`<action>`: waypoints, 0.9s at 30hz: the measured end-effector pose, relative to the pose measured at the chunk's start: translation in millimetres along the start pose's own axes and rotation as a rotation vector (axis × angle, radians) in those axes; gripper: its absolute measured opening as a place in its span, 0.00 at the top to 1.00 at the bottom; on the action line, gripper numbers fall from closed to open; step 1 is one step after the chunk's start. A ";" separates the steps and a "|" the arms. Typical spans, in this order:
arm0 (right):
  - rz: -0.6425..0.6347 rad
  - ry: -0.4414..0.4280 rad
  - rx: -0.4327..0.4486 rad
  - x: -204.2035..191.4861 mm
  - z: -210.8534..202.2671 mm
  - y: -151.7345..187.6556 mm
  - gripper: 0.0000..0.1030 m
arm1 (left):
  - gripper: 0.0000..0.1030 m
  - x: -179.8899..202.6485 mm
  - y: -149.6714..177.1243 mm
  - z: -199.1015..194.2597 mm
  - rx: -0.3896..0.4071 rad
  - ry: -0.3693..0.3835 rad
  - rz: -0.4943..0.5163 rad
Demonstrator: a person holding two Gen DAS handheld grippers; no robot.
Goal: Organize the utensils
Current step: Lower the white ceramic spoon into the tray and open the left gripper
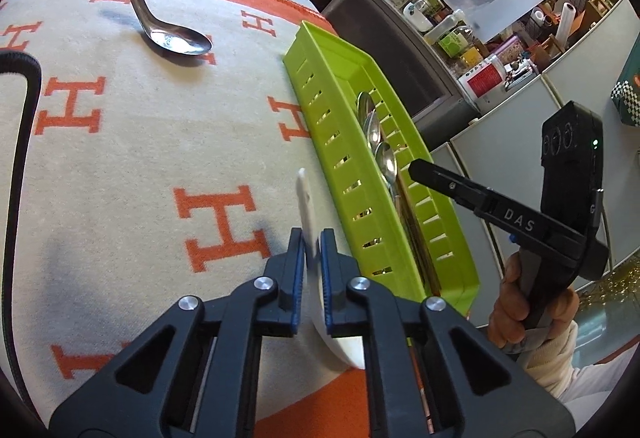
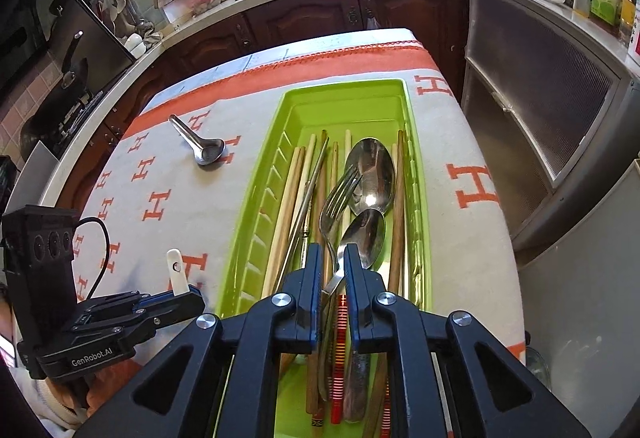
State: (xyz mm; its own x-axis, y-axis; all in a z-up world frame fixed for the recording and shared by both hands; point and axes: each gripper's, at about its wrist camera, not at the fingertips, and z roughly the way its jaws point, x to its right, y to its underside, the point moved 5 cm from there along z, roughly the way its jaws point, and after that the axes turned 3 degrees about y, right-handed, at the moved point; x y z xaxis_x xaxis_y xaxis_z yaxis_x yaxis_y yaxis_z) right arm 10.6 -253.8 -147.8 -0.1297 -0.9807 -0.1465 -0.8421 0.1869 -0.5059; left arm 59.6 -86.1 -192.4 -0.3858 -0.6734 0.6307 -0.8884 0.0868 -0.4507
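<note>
Slotted green plastic tray [image 2: 416,173]; steel spoons [image 2: 370,173]

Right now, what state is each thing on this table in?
White spoon: clamped upright in the left gripper, shut on it.
Metal soup spoon: lying loose on the cloth.
Green tray: partly filled with chopsticks, spoons, a fork.
Right gripper: slightly open over the tray, around the fork's handle.
</note>
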 end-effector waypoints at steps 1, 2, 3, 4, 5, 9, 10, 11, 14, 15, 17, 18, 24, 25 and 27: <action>0.004 -0.004 0.000 -0.2 -0.5 0.6 0.89 | 0.96 1.4 -0.8 -1.9 0.001 0.005 -0.002; 0.008 -0.007 0.000 -0.6 -1.2 1.3 0.89 | 0.96 2.4 -1.7 -4.0 0.003 0.001 0.001; 0.012 -0.010 0.001 -1.0 -2.7 2.1 0.89 | 0.96 3.7 -2.4 -6.3 0.007 -0.005 0.007; 0.016 -0.014 0.004 -1.6 -4.2 2.7 0.89 | 0.96 5.2 -2.7 -8.5 0.009 -0.009 0.014; 0.019 -0.018 0.006 -2.1 -5.9 3.6 0.89 | 0.96 6.9 -2.9 -11.0 0.008 -0.011 0.018; 0.039 -0.028 0.017 0.3 -14.0 6.2 0.89 | 0.96 20.9 -6.1 -24.7 0.007 -0.015 0.056; 0.047 -0.030 0.021 1.5 -16.4 6.9 0.89 | 0.96 26.5 -7.9 -29.9 0.013 -0.017 0.074; 0.056 -0.031 0.025 3.3 -18.9 7.5 0.89 | 0.96 31.9 -8.6 -35.3 0.020 -0.019 0.090; 0.080 -0.028 0.034 8.8 -25.8 11.2 0.87 | 0.96 52.0 -14.5 -50.4 0.031 -0.032 0.143; 0.087 -0.025 0.037 11.0 -27.9 12.3 0.83 | 0.96 59.0 -17.2 -53.7 0.030 -0.032 0.154; 0.103 -0.021 0.046 16.2 -31.9 14.0 0.79 | 0.96 71.5 -22.4 -59.1 0.025 -0.011 0.159; 0.110 -0.021 0.050 18.4 -34.2 14.8 0.78 | 0.96 78.2 -25.1 -60.8 0.022 -0.004 0.165; 0.131 -0.020 0.080 28.0 -47.7 16.5 0.77 | 0.96 120.0 -43.1 -47.0 -0.020 -0.063 0.276; 0.131 -0.017 0.087 29.5 -50.0 16.3 0.76 | 0.96 123.3 -44.5 -41.6 -0.038 -0.072 0.286; 0.132 -0.013 0.097 32.3 -53.4 16.2 0.75 | 0.96 127.4 -46.2 -23.9 -0.088 -0.103 0.304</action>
State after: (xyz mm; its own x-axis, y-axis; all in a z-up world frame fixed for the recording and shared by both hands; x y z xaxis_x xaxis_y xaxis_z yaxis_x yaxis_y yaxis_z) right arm -35.2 -285.5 -115.3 -0.2286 -0.9464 -0.2283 -0.7638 0.3197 -0.5606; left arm 45.6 -158.4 -76.1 -0.6136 -0.6773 0.4060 -0.7560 0.3553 -0.5498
